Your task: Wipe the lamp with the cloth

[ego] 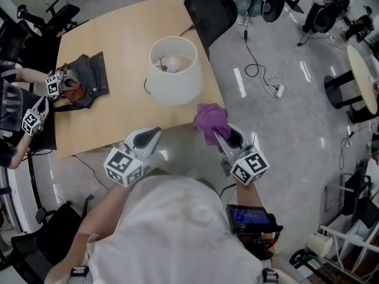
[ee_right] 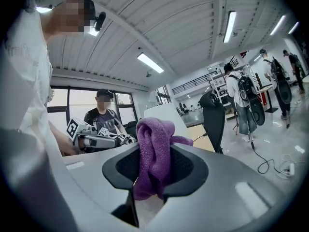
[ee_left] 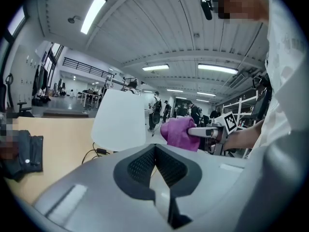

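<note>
Table point(ego: 124, 117): lamp point(ego: 174, 71), dark garment point(ego: 89, 78) perhaps

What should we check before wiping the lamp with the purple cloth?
1. Cloth held: the purple cloth is pinched in the right gripper's fingers. Ok.
2. Lamp steady: the lamp stands upright on the table. Ok.
3. Cloth on the shade: the cloth is near the table's edge, with a gap to the shade. Not ok.
4. Way to the lamp: nothing lies between the cloth and the shade. Ok.
5. Left gripper free to help: its fingers are together with nothing in them. Ok.
6. Lamp cord unplugged: its end is not shown. Cannot tell.
</note>
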`<state>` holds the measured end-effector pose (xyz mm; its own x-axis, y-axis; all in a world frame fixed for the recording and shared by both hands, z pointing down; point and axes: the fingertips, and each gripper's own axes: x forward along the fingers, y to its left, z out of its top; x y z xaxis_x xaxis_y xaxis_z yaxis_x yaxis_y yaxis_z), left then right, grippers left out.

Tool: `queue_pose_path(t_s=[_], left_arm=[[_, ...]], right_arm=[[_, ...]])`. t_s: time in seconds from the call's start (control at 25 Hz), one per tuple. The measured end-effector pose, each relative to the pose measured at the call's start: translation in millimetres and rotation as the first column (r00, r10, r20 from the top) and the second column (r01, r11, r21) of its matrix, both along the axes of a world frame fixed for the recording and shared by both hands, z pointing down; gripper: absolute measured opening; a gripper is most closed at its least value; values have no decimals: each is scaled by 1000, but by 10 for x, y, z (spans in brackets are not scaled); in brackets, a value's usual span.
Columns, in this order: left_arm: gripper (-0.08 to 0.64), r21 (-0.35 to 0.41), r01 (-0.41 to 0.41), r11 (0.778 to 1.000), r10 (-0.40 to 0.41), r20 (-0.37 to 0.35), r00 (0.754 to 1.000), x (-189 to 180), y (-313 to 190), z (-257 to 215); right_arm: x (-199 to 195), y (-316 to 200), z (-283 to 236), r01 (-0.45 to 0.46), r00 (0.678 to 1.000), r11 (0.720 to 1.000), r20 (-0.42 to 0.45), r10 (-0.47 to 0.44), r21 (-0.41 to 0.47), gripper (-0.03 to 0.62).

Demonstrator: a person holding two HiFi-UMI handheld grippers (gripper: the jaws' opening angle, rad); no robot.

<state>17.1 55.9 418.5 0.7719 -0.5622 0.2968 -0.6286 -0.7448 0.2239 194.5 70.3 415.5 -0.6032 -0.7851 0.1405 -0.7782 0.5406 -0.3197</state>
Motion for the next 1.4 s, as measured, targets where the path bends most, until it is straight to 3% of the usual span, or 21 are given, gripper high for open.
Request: queue_pose_path(t_s=[0.8,1.4], left_arm=[[0,21,99,995,-99,15,995,217,452,26],[0,40,88,995,-89,23,996,396,518,0]], right_arm=[[146,225,9,123,992,992,-38,-121,38,138],[292,302,8,123,992,991,-28,-122,51,138]])
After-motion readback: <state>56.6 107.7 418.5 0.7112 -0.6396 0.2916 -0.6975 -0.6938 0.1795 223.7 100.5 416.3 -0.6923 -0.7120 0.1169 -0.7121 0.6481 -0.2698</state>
